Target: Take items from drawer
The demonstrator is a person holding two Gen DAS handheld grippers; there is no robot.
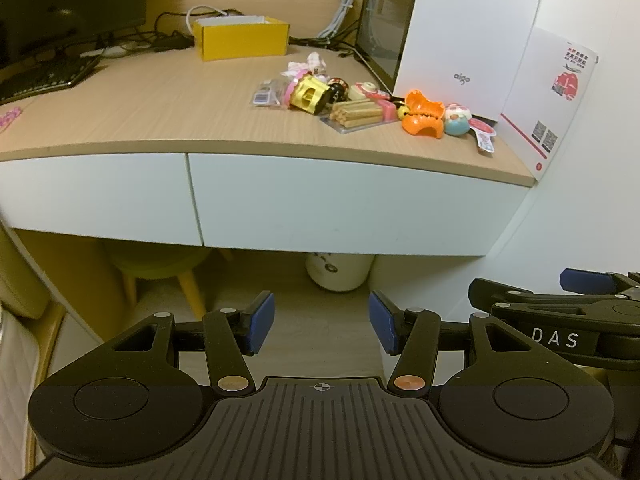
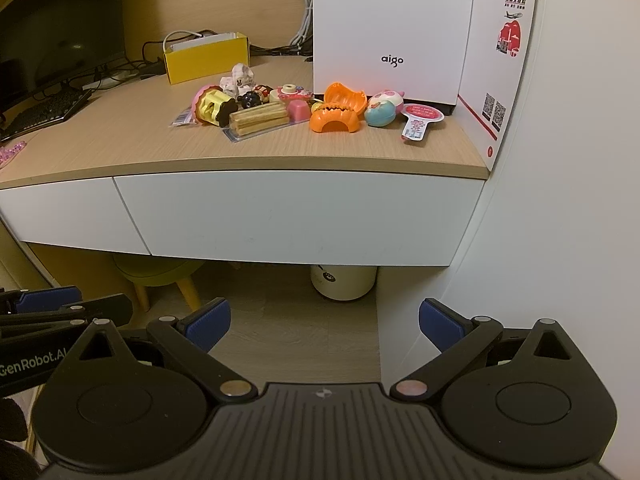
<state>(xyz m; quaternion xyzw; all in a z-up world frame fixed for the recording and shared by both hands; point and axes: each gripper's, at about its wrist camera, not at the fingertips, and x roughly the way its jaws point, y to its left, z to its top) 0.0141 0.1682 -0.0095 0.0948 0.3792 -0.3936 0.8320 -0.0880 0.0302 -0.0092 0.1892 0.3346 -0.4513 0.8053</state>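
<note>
Both tools hang low in front of the desk, the left gripper (image 1: 321, 328) parted and empty, the right gripper (image 2: 325, 326) spread wider, also empty, with free floor beneath. The right drawer (image 2: 296, 216) is shut flush under the desk's front edge. Behind, toys (image 2: 280, 110) crowd the desk's right rear corner by the white box (image 2: 392, 28), so unloading looks finished or unstarted.

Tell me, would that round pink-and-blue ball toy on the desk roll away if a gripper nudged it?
Probably. The ball toy looks rounded and smooth, so it may roll or slip. It looks like light plastic. The orange toy beside it might stop it leftward.
</note>
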